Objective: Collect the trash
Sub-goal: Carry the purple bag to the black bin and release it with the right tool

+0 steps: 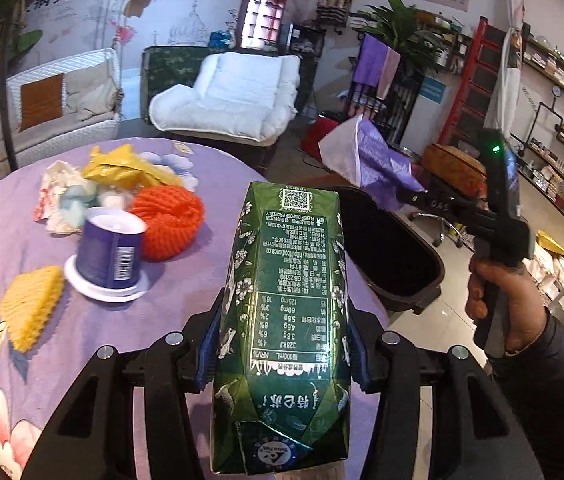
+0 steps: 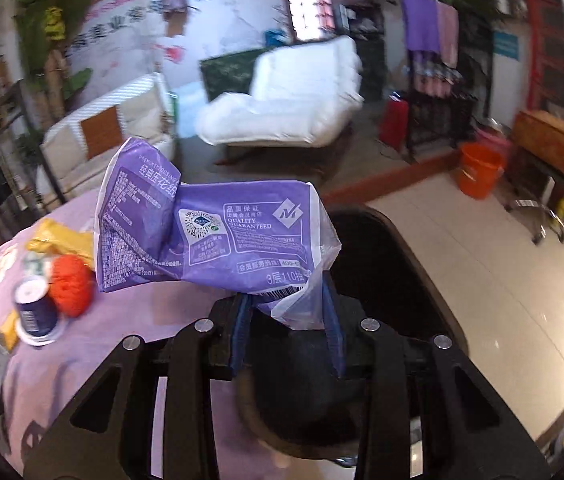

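beside the purple-clothed bench (image 1: pixel 22 240), over the black bin (image 2: pixel 402 264): left gripper (image 1: pixel 284 344) jaws clamp stiff, light green milk carton (image 1: pixel 286 280) mid-body; right gripper (image 2: pixel 288 320) jaws pinch limp, slippery purple plastic tissue wrapper (image 2: pixel 202 232) by its tail.

green carton (image 1: pixel 282 300): glossy foil-like print | purple wrapper (image 2: pixel 210 232): thin crinkled plastic film | worktop (image 1: pixel 10 248): matt floral cloth | orange ball (image 1: pixel 168 222): rough yarn | bin (image 1: pixel 394 248): smooth dark plastic

Green milk carton (image 1: pixel 286 312) clamped lengthwise, near edge of purple table (image 1: pixel 82 344). Crumpled purple tissue wrapper (image 2: pixel 210 236) pinched above open black bin (image 2: pixel 394 272), right of table. Upturned cup (image 1: pixel 108 256), orange yarn (image 1: pixel 168 222), yellow foam (image 1: pixel 30 306) left.
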### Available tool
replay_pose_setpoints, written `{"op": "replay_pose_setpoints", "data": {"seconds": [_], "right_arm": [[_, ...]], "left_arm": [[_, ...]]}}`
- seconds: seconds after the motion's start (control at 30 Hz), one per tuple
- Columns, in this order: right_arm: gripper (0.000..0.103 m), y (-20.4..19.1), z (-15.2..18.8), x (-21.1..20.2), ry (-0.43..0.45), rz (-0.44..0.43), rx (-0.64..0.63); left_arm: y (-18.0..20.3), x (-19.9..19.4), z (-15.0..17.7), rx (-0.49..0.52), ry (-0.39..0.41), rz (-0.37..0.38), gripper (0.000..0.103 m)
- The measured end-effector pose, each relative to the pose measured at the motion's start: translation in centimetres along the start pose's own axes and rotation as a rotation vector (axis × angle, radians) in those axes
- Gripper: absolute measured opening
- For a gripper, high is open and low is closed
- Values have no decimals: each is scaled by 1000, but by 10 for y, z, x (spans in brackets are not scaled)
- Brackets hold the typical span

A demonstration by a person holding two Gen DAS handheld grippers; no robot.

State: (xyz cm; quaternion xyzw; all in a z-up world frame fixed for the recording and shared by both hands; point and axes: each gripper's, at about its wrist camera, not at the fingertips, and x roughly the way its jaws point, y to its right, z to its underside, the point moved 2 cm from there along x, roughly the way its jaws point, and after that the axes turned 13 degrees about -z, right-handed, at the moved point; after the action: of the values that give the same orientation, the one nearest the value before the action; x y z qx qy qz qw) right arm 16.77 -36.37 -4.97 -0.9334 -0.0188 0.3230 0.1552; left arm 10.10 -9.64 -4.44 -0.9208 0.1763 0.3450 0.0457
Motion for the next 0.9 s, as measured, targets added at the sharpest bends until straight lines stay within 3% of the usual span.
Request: {"op": "replay_pose_setpoints", "data": {"seconds": [0.33,0.47,0.53,0.6,0.9], "right_arm": [[35,82,17,60,-162,162,216],[43,93,19,81,-210,209,230],[54,98,22,85,-214,229,222],[75,95,28,82,-209,233,208],[79,86,32,46,-105,213,151]], "left_arm": [[39,29,-14,46,-49,79,51],[53,34,-18,62,-58,91,51],[57,38,-20,65,-68,102,51],[62,43,-21,70,-82,113,51],[86,66,-32,90,-124,154,51]]}}
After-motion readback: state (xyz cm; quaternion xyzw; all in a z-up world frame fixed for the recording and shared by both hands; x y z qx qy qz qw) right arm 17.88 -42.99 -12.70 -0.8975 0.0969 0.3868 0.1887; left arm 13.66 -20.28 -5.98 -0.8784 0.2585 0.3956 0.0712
